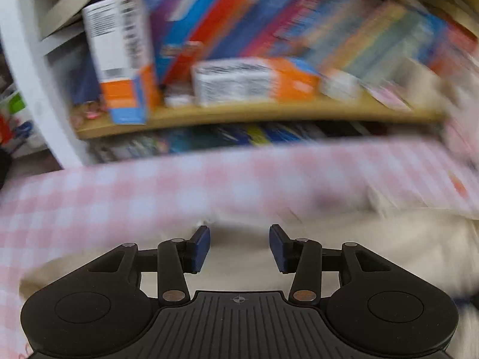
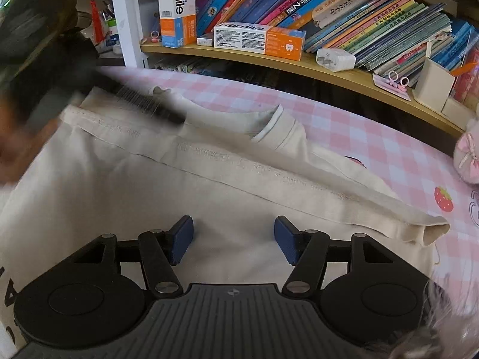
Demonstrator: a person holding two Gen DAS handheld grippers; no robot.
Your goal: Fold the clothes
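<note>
So the cream cotton garment (image 2: 125,185) is spread flat on the pink-and-white checked tablecloth (image 2: 374,137), filling most of the near and left part of the right wrist view; one long folded edge with a stitched seam runs diagonally from far left to near right, ending in an open cuff-like end (image 2: 434,232) at the right; a collar or neckline bit (image 2: 275,122) pokes up on the far side of that fold.

The right gripper (image 2: 233,239) hangs over the near part of the cloth with its blue pads (image 2: 181,239) standing apart and nothing between them, just bare fabric showing in the gap; no pinch on anything.

The left gripper (image 1: 239,246) is the same deal in its own view; blue pads (image 1: 200,248) apart, empty gap, cream fabric underneath; that whole view is smeared with motion blur, so details past the fingers are mushy. In the right wrist view a blurry dark shape (image 2: 45,68) sits at the far left over the garment's edge; can't tell exactly what it's touching.

Behind the table there's a curved wooden shelf (image 2: 227,55) with a leaning row of colourful books (image 2: 329,3), an upright white-and-orange usmile box (image 2: 176,9) and a second one lying flat (image 2: 259,42), plus a white plug adapter (image 2: 335,59); a fluffy pink toy with a bow (image 2: 467,155) sits at the far right of the tablecloth, near a printed strawberry (image 2: 443,199).
</note>
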